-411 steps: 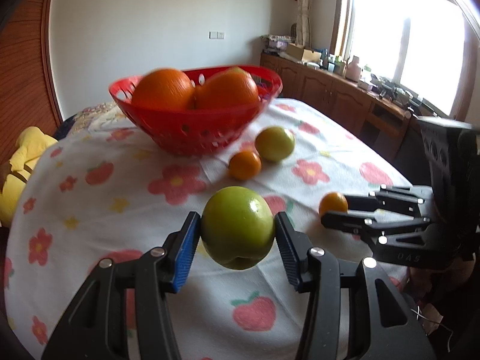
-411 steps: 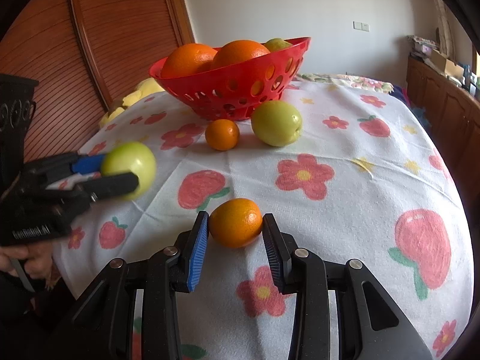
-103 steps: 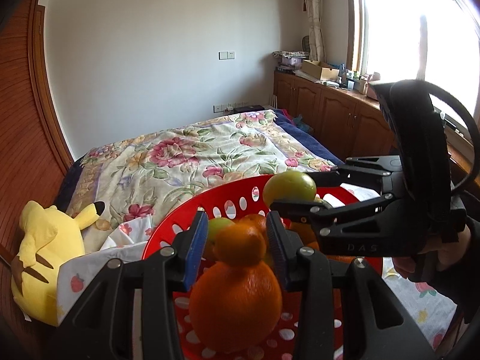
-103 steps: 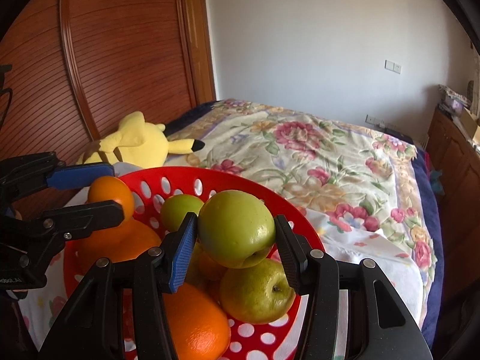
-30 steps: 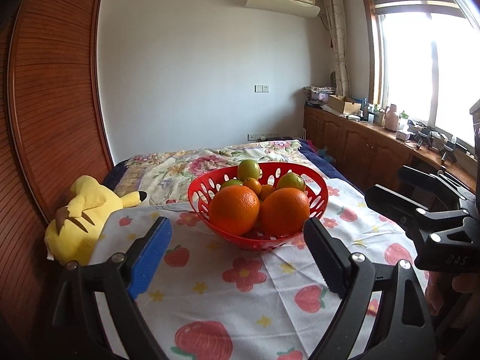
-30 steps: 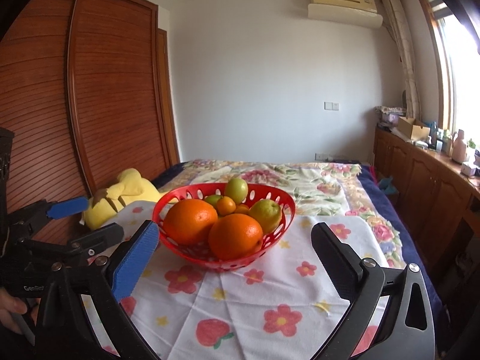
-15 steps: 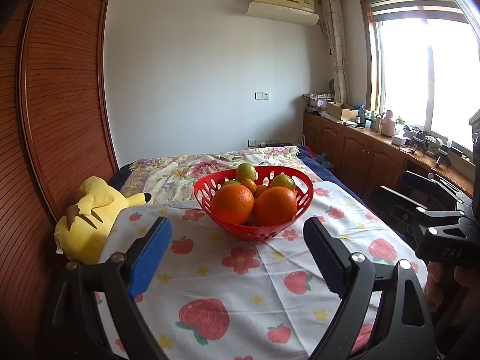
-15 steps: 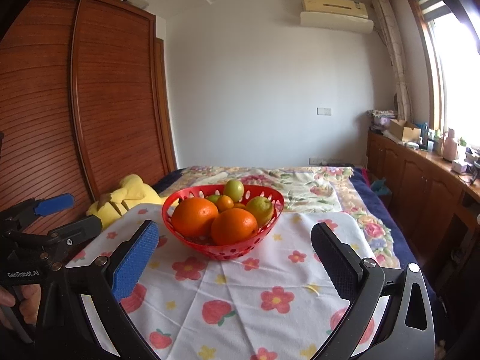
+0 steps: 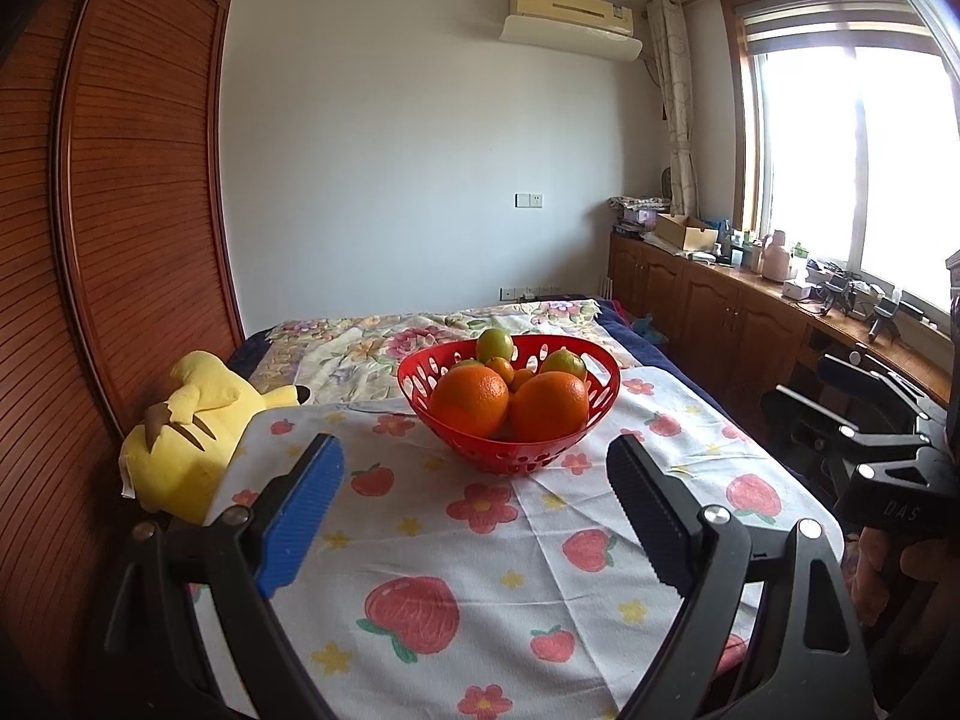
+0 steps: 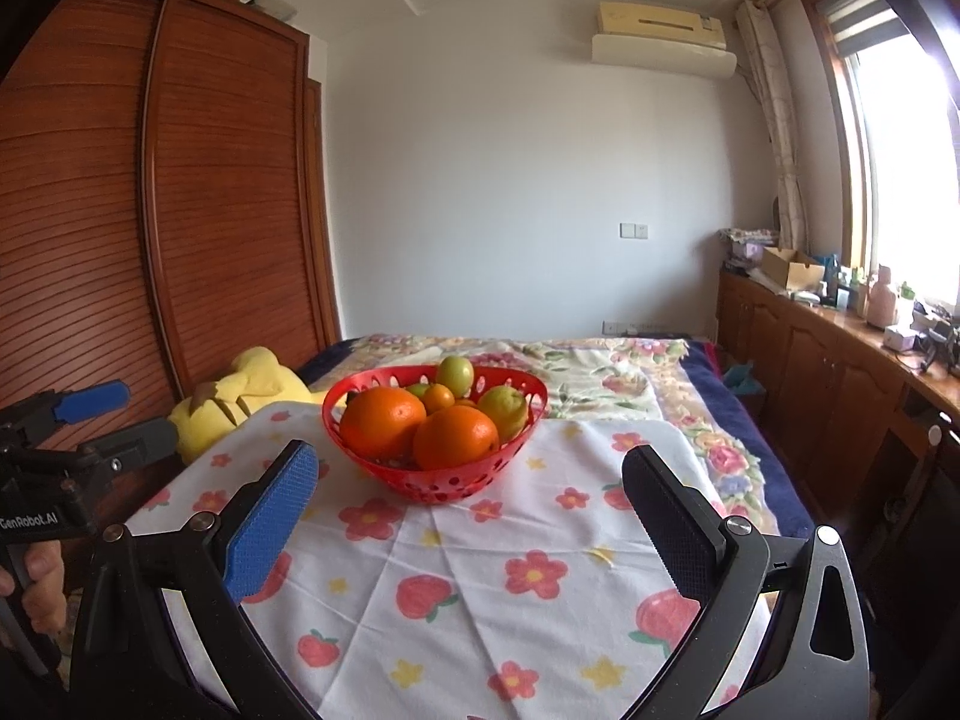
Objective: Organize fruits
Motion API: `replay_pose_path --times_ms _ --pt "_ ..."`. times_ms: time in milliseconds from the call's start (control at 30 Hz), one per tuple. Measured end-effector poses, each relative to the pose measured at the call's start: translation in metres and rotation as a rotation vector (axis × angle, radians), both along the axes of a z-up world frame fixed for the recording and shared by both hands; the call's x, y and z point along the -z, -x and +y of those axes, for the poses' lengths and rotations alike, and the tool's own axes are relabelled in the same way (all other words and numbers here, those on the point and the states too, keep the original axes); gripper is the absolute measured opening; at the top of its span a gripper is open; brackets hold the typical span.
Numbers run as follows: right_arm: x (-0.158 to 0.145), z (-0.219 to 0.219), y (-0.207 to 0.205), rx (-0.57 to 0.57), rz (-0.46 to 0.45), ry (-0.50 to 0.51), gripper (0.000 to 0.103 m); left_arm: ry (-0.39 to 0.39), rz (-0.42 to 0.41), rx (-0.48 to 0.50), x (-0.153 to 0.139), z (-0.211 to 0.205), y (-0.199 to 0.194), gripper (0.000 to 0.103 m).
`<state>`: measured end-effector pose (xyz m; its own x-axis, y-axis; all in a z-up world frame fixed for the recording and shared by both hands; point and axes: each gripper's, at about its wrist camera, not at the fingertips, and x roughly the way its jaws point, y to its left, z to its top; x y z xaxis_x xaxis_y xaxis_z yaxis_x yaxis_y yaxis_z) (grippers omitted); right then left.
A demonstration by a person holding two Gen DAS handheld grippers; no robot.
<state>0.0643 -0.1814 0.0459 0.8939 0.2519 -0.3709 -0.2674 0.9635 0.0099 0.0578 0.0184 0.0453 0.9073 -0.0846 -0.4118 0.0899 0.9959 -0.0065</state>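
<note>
Left gripper (image 9: 474,504): jaws wide apart, nothing held.
Right gripper (image 10: 468,510): jaws wide apart, nothing held.
Fruits (image 9: 510,396): piled in red basket (image 9: 576,450).
Basket: on counter (image 9: 480,570), 12 o'clock of both grippers.

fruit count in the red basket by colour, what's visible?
Orange: 4, two large, two small
Green: 3
Total: 7 visible in the basket; more may be hidden underneath.
</note>
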Motion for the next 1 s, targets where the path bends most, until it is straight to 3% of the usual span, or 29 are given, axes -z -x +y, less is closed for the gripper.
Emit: replay_pose_path --times_ms 1000 --pt "0.0093 -0.0015 0.0028 0.015 0.011 0.014 0.103 0.011 0.000 -0.006 0.0073 0.0015 0.0032 0.090"
